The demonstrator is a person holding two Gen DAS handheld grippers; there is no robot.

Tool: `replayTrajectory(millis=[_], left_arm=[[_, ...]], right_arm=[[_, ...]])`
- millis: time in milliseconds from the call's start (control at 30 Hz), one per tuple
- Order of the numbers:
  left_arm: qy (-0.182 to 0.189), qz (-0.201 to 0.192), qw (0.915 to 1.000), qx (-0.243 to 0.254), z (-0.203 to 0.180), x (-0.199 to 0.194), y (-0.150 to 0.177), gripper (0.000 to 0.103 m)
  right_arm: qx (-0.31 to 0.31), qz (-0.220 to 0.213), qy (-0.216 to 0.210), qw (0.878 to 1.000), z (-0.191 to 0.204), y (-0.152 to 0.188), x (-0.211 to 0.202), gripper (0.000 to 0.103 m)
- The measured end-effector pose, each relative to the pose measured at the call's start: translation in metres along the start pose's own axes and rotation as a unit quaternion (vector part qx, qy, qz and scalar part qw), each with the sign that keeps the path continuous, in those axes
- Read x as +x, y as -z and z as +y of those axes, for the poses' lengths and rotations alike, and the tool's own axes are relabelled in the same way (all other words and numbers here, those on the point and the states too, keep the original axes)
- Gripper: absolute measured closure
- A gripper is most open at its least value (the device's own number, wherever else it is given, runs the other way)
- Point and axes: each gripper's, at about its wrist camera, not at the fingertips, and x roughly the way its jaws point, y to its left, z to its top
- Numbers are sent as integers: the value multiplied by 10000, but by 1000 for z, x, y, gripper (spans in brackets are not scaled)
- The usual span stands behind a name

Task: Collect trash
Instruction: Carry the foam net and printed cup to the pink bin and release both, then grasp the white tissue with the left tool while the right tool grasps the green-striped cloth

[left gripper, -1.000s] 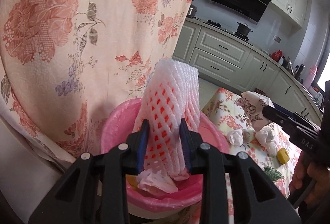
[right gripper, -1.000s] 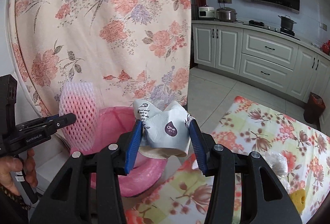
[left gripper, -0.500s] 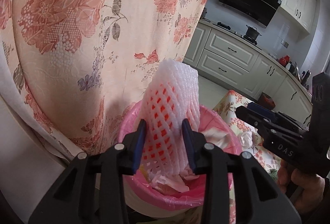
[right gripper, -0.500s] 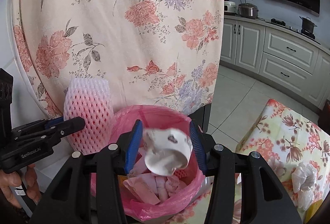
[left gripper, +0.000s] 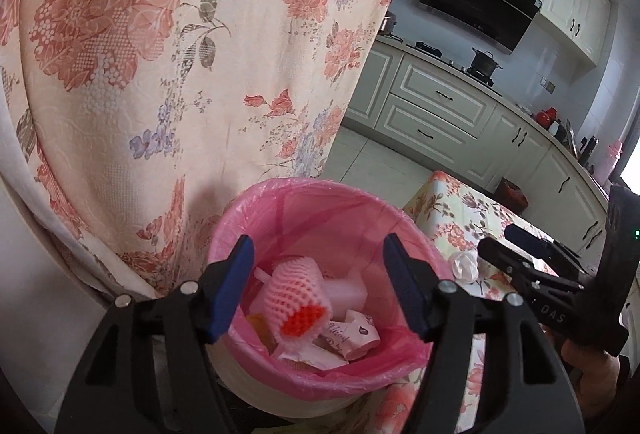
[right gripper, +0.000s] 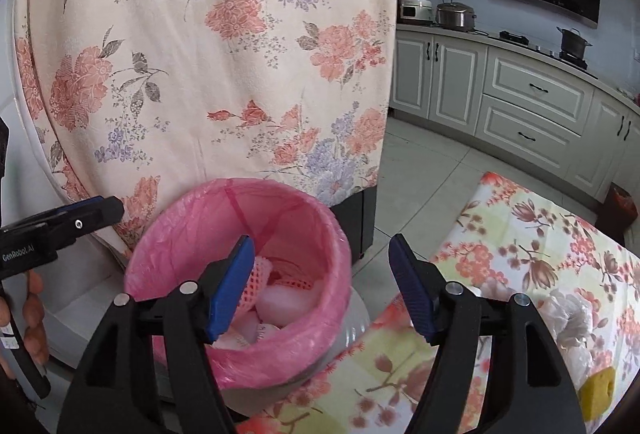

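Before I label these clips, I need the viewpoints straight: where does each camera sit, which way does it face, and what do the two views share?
Left wrist: on the left gripper, looking forward and down into the pink-lined bin; its own opening jaws show, empty, with the foam net lying below, and the right gripper and a hand at right.
Right wrist: on the right gripper, facing the same bin and the floral tablecloth; own jaws opening, empty; left gripper and fingers at left.
Shared: bin, curtain, kitchen cabinets.
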Motion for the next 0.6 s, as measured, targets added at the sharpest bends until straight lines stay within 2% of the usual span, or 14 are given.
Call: replayTrajectory(millis=[300,600], left_arm=[[401,71,9986,332,-52,-1,16,38],[818,284,9938,701,-112,8,39,38]], right_arm=[[344,75,564,9978,-65,51,-42,36],[780,194,1058,9911,-124,108,-86,35]])
